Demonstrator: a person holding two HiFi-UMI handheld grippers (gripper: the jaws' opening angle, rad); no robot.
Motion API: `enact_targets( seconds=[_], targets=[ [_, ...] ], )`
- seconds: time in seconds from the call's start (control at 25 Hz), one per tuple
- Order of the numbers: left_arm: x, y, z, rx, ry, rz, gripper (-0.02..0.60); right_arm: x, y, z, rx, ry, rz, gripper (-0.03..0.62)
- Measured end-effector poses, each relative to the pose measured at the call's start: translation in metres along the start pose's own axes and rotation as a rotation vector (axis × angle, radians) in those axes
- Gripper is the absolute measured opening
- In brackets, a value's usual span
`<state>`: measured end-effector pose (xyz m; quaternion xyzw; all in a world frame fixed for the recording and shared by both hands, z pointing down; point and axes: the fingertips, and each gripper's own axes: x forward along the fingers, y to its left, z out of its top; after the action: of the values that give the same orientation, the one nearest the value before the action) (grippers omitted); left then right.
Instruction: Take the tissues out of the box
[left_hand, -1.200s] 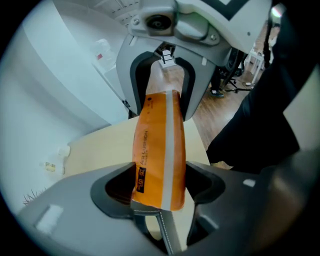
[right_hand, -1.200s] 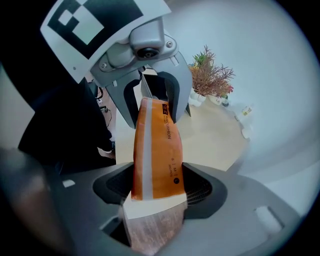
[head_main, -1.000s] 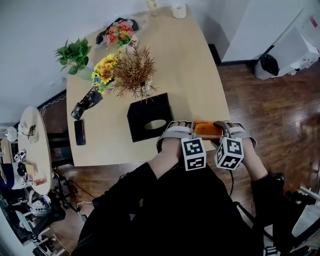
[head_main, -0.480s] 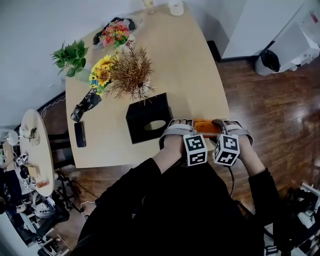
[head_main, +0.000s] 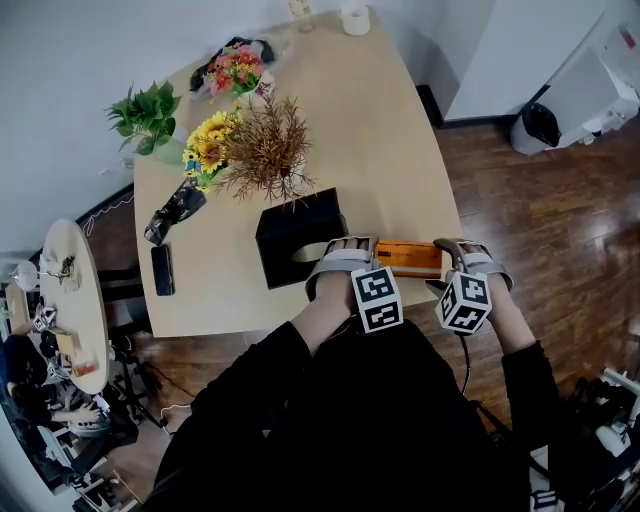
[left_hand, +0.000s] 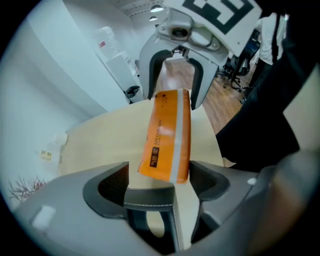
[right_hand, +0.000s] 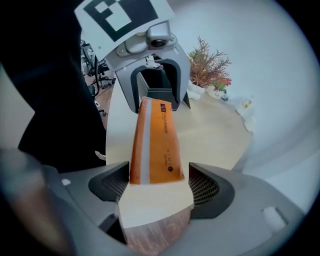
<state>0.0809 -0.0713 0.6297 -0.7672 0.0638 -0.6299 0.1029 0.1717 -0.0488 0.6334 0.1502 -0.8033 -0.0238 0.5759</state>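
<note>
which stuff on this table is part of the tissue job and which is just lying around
Job: black tissue box; orange tissue pack; left tongs and right tongs, both opening around the pack's ends.
Lying about: phone; sunflowers; dried twigs; green plant.

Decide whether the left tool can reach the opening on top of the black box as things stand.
Probably yes. The black box stands right beside the left tool, its top opening showing and nothing between them. The tool's jaws are opening, with the orange pack loose between them.
</note>
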Motion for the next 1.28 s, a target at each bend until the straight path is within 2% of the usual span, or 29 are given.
enact_targets(
  seconds=[0.16, 0.24, 0.32, 0.44, 0.52, 0.6, 0.8, 0.84, 0.92, 0.96, 1.08, 1.28],
  targets=[
    [-0.035, 0.010, -0.008, -0.134, -0.114, 0.045, 0.365, -0.030, -0.015, -0.012, 0.079, -0.017, -0.070, 0.365],
    [-0.053, 0.014, -0.013, -0.236, -0.197, 0.061, 0.364, -0.048, -0.028, -0.013, 0.148, -0.051, -0.138, 0.326],
    [-0.074, 0.020, -0.022, -0.356, -0.283, 0.077, 0.356, -0.069, -0.042, -0.004, 0.243, -0.117, -0.216, 0.273],
    [-0.106, 0.028, -0.043, -0.532, -0.395, 0.118, 0.296, -0.097, -0.058, 0.018, 0.400, -0.262, -0.302, 0.227],
    [-0.127, 0.031, -0.058, -0.626, -0.457, 0.157, 0.241, -0.115, -0.067, 0.034, 0.482, -0.359, -0.345, 0.196],
    [-0.148, 0.032, -0.074, -0.697, -0.511, 0.196, 0.214, -0.129, -0.074, 0.046, 0.547, -0.430, -0.374, 0.175],
    [-0.193, 0.036, -0.114, -0.795, -0.637, 0.347, 0.159, -0.150, -0.091, 0.076, 0.638, -0.558, -0.423, 0.095],
    [-0.202, 0.037, -0.121, -0.817, -0.665, 0.384, 0.135, -0.155, -0.094, 0.081, 0.663, -0.586, -0.439, 0.075],
    [-0.218, 0.039, -0.135, -0.880, -0.726, 0.450, 0.044, -0.165, -0.099, 0.093, 0.738, -0.654, -0.466, 0.002],
    [-0.224, 0.039, -0.142, -0.918, -0.755, 0.471, 0.006, -0.168, -0.099, 0.099, 0.781, -0.690, -0.467, 0.000],
    [-0.226, 0.034, -0.159, -1.007, -0.797, 0.491, 0.006, -0.168, -0.093, 0.113, 0.851, -0.747, -0.467, 0.000],
    [-0.218, 0.023, -0.169, -0.989, -0.771, 0.491, 0.006, -0.168, -0.085, 0.125, 0.811, -0.719, -0.501, 0.000]
  ],
)
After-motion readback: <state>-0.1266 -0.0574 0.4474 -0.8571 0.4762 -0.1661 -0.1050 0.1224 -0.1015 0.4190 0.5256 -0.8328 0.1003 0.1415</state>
